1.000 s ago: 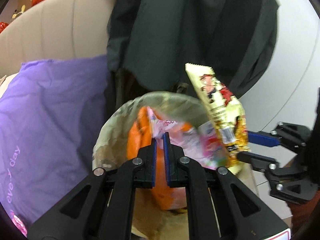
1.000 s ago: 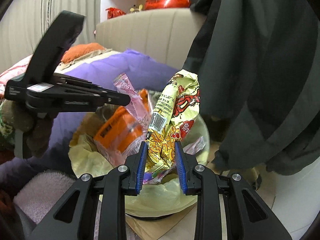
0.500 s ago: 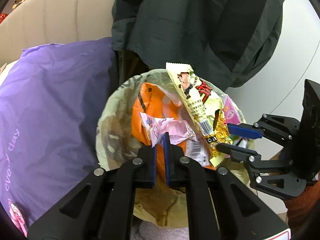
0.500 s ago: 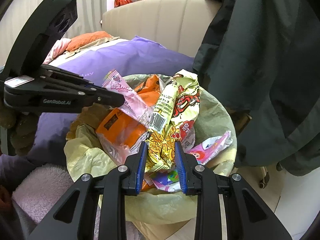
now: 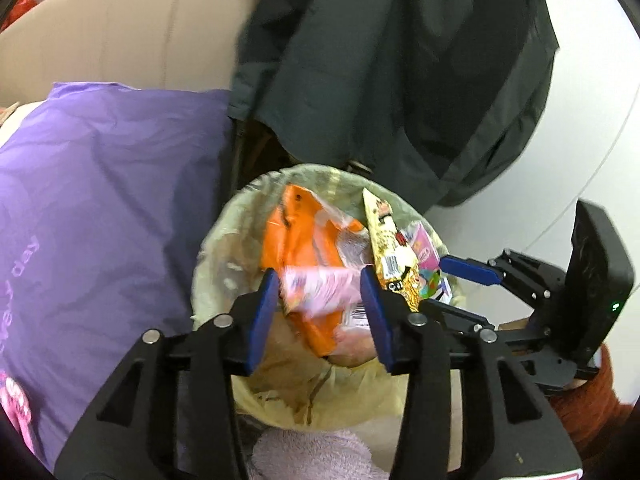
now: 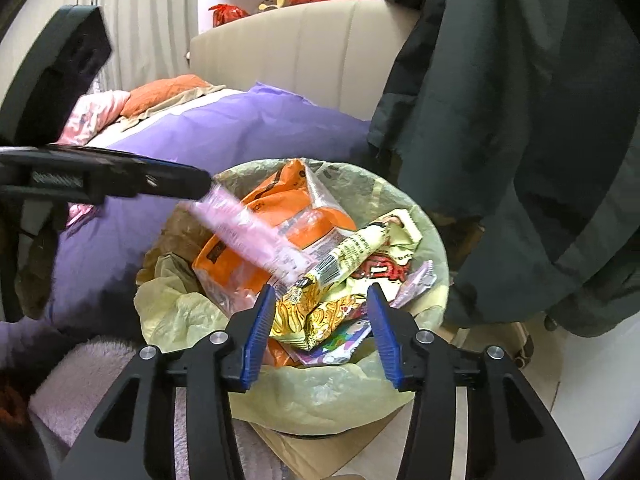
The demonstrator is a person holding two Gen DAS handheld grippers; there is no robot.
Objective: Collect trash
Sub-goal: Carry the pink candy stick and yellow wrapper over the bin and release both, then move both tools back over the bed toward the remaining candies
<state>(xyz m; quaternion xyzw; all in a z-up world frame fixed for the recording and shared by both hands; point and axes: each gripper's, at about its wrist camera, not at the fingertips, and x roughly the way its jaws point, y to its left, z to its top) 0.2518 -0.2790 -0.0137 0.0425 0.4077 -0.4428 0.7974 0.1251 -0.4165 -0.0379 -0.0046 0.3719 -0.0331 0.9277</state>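
A round bin lined with a pale yellow bag (image 5: 224, 248) (image 6: 424, 236) holds an orange packet (image 5: 296, 240) (image 6: 280, 196) and other wrappers. My left gripper (image 5: 320, 300) is open above the bin; a blurred pink wrapper (image 5: 320, 288) (image 6: 248, 232) is falling from between its jaws. My right gripper (image 6: 320, 312) is open just above the bin; the yellow noodle wrapper (image 6: 344, 256) (image 5: 388, 252) lies loose on the trash below it. The right gripper also shows in the left wrist view (image 5: 452, 284), the left gripper in the right wrist view (image 6: 196, 184).
A purple bedcover (image 5: 100, 200) (image 6: 208, 136) lies left of the bin. A dark jacket (image 5: 400, 72) (image 6: 520, 120) hangs right behind it. A cream headboard (image 6: 304, 48) stands behind. A pink fluffy rug (image 5: 316, 456) and cardboard (image 6: 320, 448) lie under the bin.
Both grippers have opened. The pink wrapper dropped from the left gripper and the yellow noodle wrapper fell from the right gripper onto the trash in the bin.
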